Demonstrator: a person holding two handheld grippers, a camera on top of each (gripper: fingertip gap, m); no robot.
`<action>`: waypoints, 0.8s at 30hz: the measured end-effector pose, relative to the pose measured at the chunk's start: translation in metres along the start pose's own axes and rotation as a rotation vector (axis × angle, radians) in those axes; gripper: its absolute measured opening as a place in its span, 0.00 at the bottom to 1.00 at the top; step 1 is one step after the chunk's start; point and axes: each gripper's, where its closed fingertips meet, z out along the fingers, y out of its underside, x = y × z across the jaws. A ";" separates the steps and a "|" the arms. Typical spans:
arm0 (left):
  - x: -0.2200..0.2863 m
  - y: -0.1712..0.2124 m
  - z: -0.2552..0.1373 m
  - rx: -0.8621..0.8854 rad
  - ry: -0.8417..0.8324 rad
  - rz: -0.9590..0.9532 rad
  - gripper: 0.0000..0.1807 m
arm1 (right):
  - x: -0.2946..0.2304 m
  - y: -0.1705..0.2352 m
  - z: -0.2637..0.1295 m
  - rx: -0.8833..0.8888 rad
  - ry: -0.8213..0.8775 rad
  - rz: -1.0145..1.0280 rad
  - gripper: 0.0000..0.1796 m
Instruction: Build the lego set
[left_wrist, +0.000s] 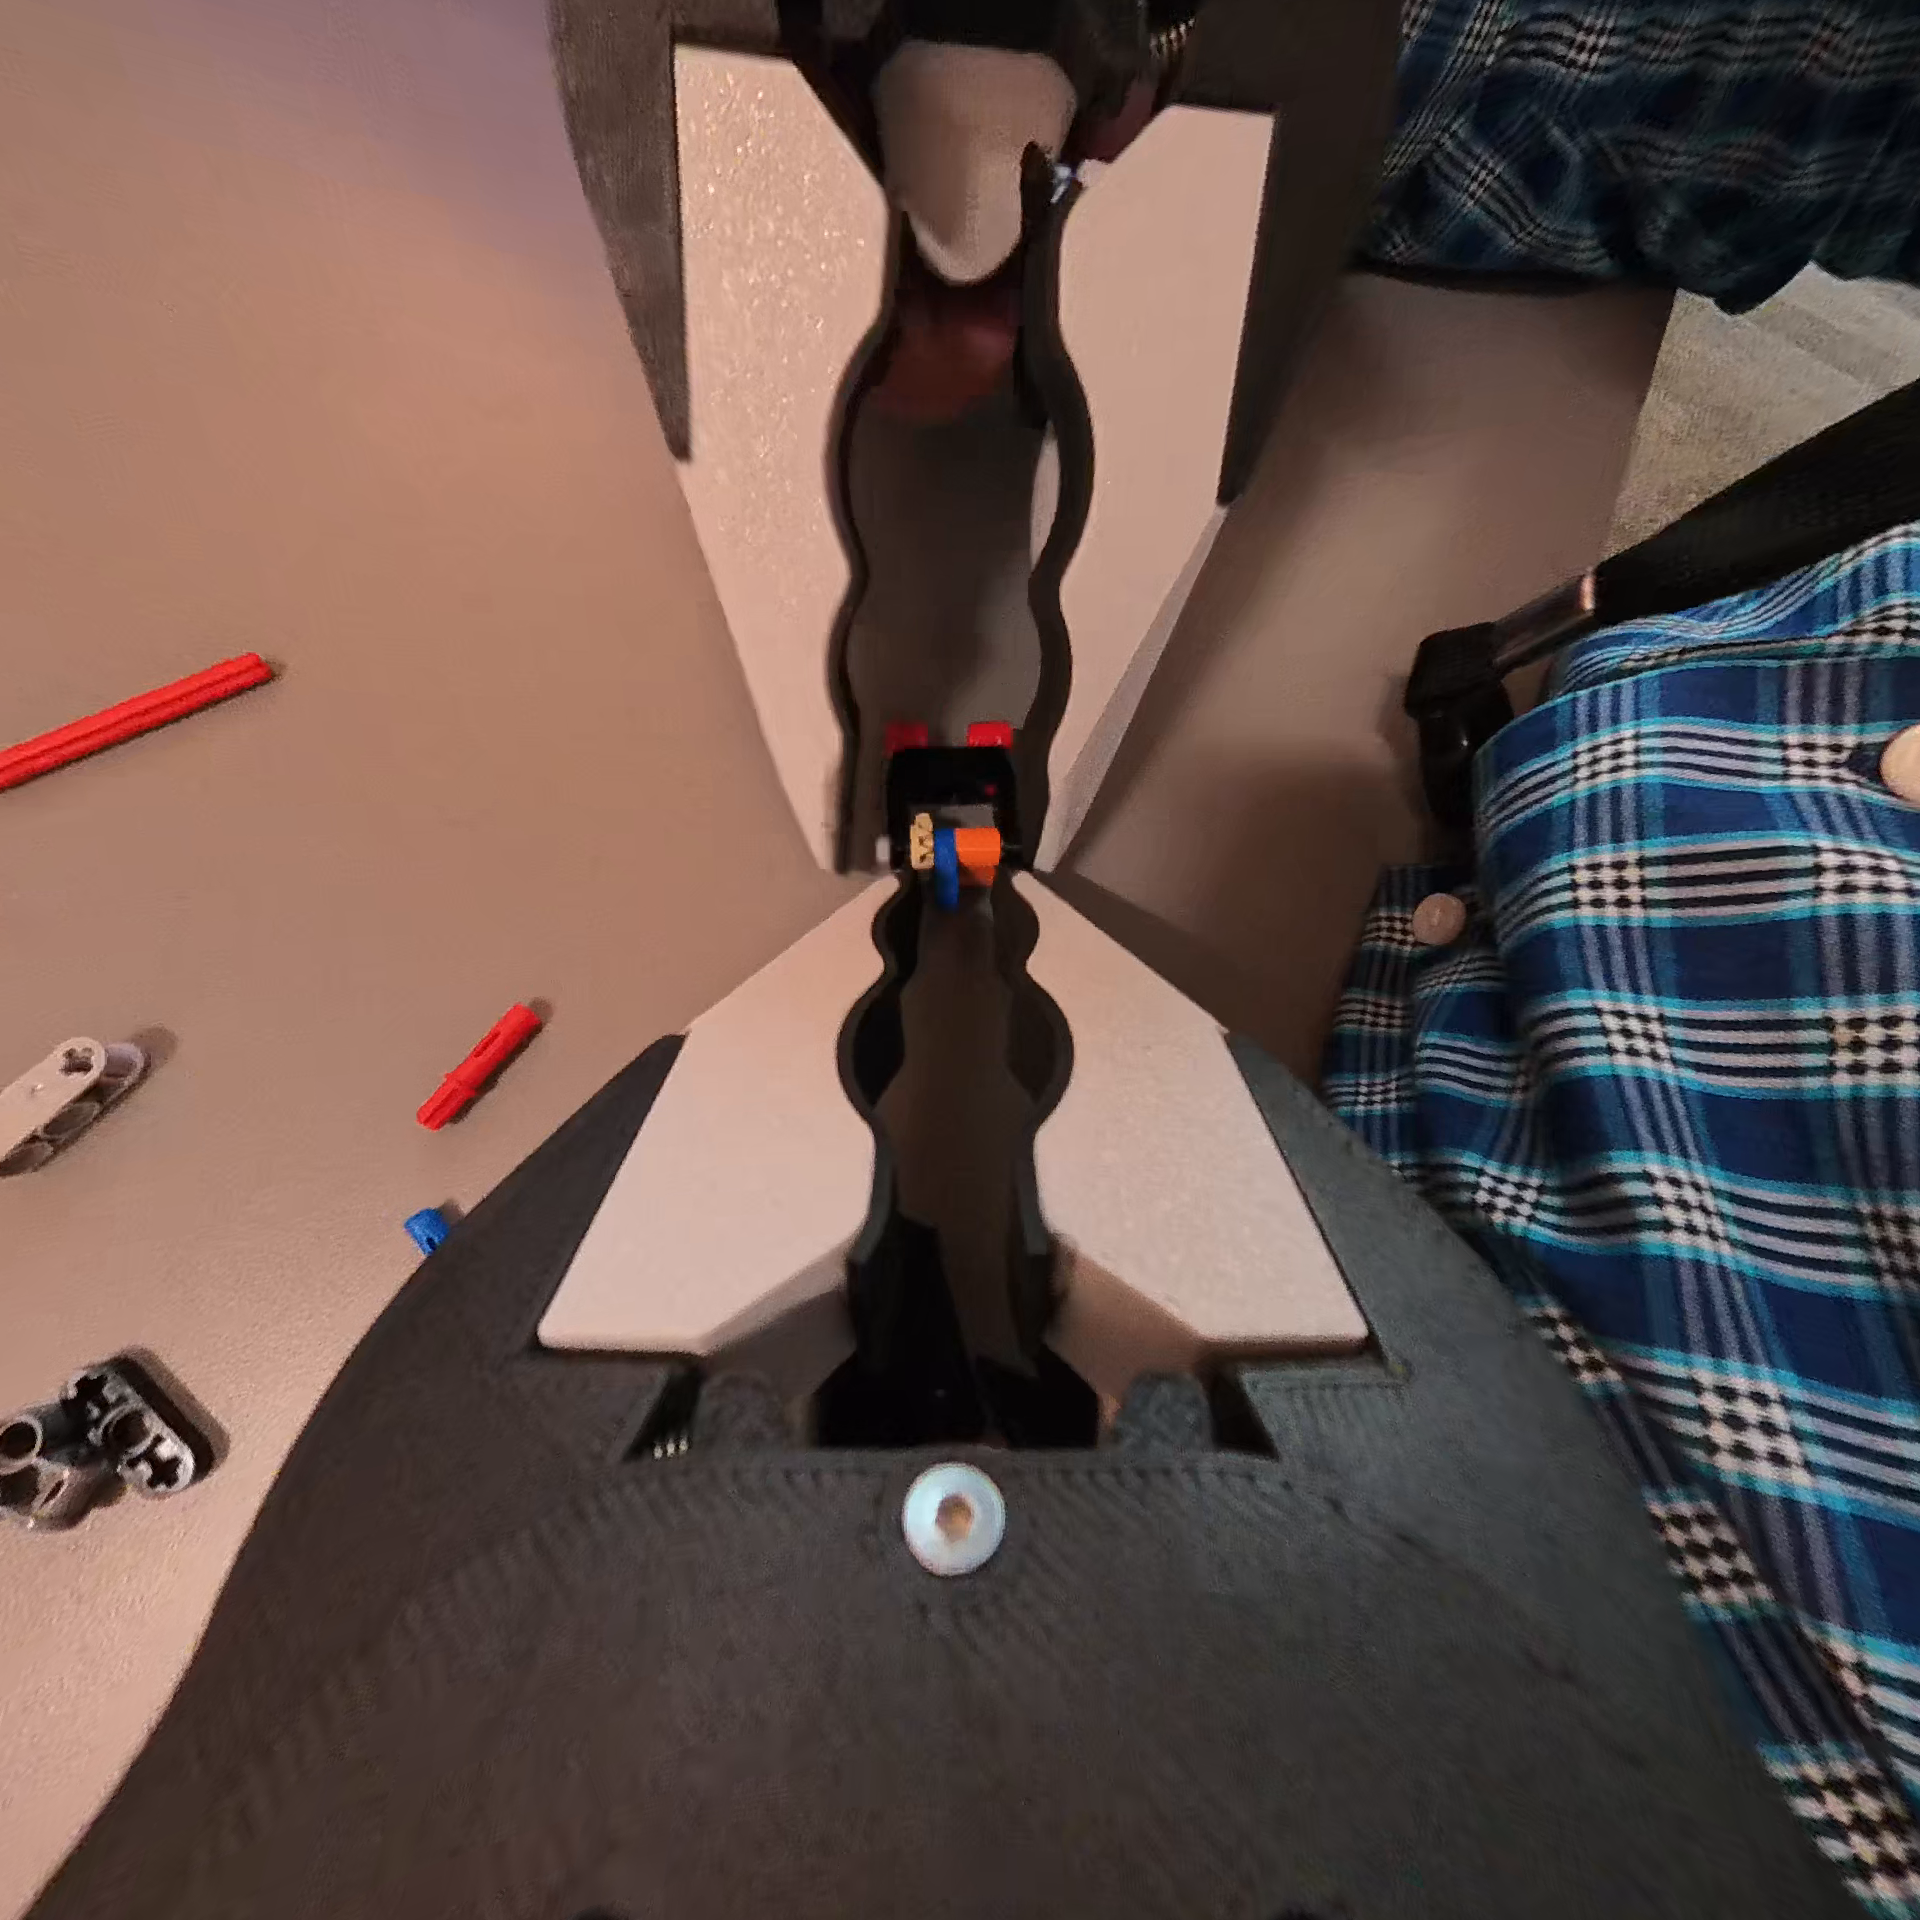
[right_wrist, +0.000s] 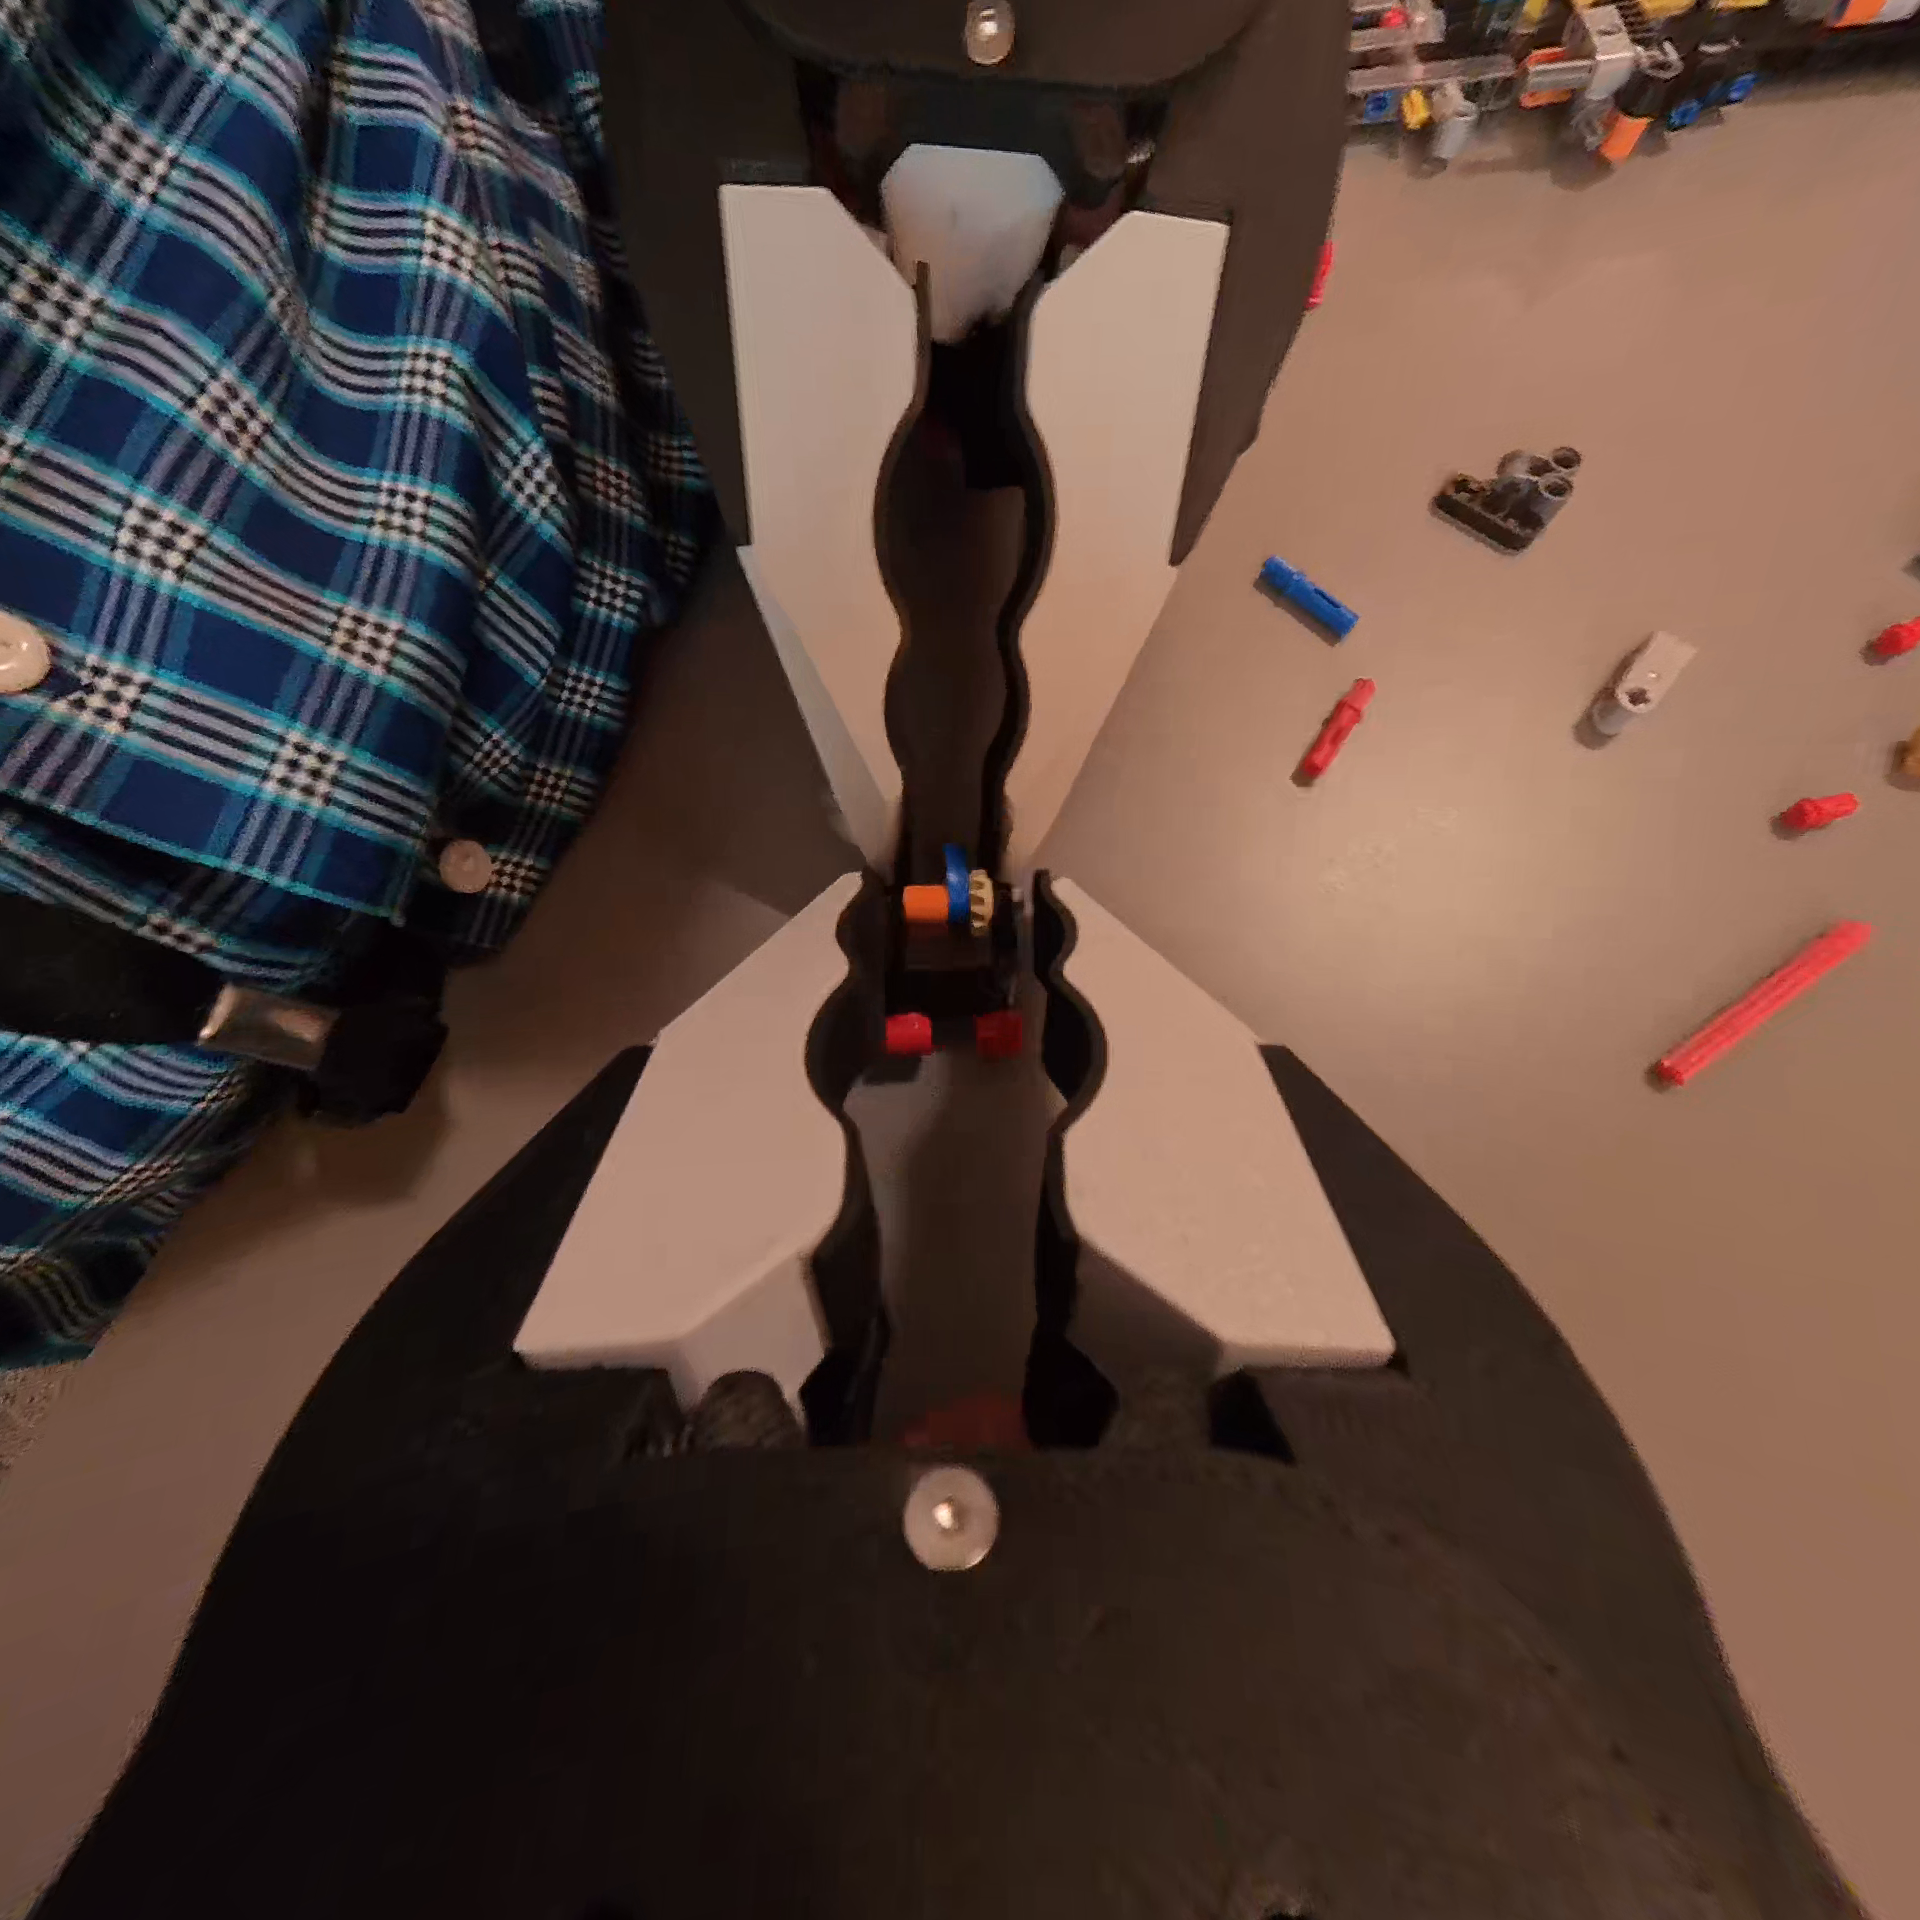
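Observation:
A small lego assembly (left_wrist: 951, 774) hangs above the table between my two grippers, which meet tip to tip. It is a black frame (right_wrist: 951, 977) with two red pins and a row of tan gear, blue piece and orange bush (left_wrist: 956, 847). My right gripper (right_wrist: 953, 888) is shut on the black frame, red pins toward its camera; it also shows in the left wrist view (left_wrist: 951, 857). My left gripper (left_wrist: 951, 896) has closed its tips around the gear-and-bush row from the opposite side. It also shows in the right wrist view (right_wrist: 956, 857).
Loose parts lie on the tan table: a long red axle (right_wrist: 1761, 1003), red pins (right_wrist: 1335, 727), a blue pin (right_wrist: 1307, 594), a light grey connector (right_wrist: 1636, 686) and a dark grey connector (right_wrist: 1507, 499). A pile of parts (right_wrist: 1558, 73) sits far back. A person's plaid shirt (left_wrist: 1662, 1039) is close. My two grippers' fingertips are within a few centimetres of each other. The light grey connector (right_wrist: 1636, 686) is about equally far from each gripper, around 12 cm. My left wrist view (left_wrist: 90, 1078) looks at it from another angle.

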 end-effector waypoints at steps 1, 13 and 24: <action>-0.001 -0.001 0.000 0.004 -0.001 -0.002 0.06 | 0.002 0.002 -0.002 -0.003 0.012 0.000 0.17; -0.001 0.000 -0.007 0.029 0.029 -0.032 0.20 | 0.005 0.010 -0.031 -0.049 0.112 0.081 0.22; 0.002 -0.003 0.005 -0.009 -0.018 0.052 0.13 | 0.001 0.017 -0.008 -0.101 0.188 0.065 0.13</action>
